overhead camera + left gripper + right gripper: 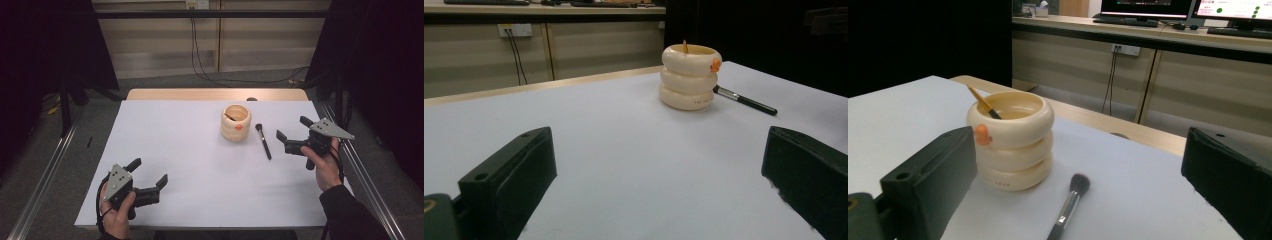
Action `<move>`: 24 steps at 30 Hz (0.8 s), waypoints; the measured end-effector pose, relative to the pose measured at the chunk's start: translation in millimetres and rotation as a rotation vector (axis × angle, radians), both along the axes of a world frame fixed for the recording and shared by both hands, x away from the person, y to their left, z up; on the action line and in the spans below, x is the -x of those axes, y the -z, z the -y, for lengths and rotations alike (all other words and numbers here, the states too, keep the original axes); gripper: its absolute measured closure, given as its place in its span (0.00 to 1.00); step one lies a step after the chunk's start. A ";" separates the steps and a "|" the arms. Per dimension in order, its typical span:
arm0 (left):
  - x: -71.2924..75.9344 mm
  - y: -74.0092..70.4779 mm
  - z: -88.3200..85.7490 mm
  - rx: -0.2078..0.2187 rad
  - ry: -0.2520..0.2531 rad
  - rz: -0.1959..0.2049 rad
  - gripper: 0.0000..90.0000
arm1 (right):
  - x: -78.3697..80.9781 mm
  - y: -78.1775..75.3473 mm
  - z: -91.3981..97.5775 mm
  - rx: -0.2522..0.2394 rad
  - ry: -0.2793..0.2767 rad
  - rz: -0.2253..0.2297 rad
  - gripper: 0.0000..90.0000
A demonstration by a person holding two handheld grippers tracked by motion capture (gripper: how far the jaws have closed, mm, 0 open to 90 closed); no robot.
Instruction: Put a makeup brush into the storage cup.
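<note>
A cream holder (235, 122) shaped like three stacked rings stands upright on the far right part of the white table (200, 165). It carries a small orange knob (982, 134) on its top ring and a short line of print low on its side, too small to read in either gripper view. The right gripper view shows a wooden-handled brush (984, 105) leaning inside the holder; the left gripper view shows just its tip above the rim. A black makeup brush (263, 140) lies flat just right of the holder, bristles toward the far edge. The right gripper (291, 130), jaws spread wide and holding nothing, sits just right of that brush. The left gripper (150, 172), also wide and empty, is at the near left, well apart from both. Monitors (1198, 7) appear on a far desk in the right gripper view.
</note>
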State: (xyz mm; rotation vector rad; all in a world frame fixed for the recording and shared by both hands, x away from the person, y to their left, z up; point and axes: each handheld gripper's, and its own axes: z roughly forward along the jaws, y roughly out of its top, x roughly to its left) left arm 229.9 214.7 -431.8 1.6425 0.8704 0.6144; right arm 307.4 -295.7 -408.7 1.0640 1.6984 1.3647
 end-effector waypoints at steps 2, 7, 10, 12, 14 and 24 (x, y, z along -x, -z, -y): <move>0.1 0.0 -0.2 0.008 -0.001 0.000 0.01 | -6.3 -0.7 0.4 -0.019 0.013 0.010 0.01; 0.3 0.1 -1.5 0.006 0.002 0.000 0.01 | -22.3 -5.6 -7.8 0.019 0.018 0.041 0.01; -0.1 0.2 -1.6 0.006 0.000 0.002 0.01 | -31.6 -8.0 -12.5 0.029 0.016 0.039 0.02; -0.7 0.4 -2.5 0.005 -0.002 0.003 0.01 | -39.1 -9.5 -14.2 0.041 0.013 0.030 0.02; -0.9 0.6 -3.6 0.011 -0.007 0.001 0.01 | -47.1 -11.1 -14.2 0.045 0.019 0.020 0.02; -4.6 2.3 -5.1 0.027 0.001 -0.019 0.01 | -73.7 -21.8 -9.8 0.047 0.044 0.015 0.02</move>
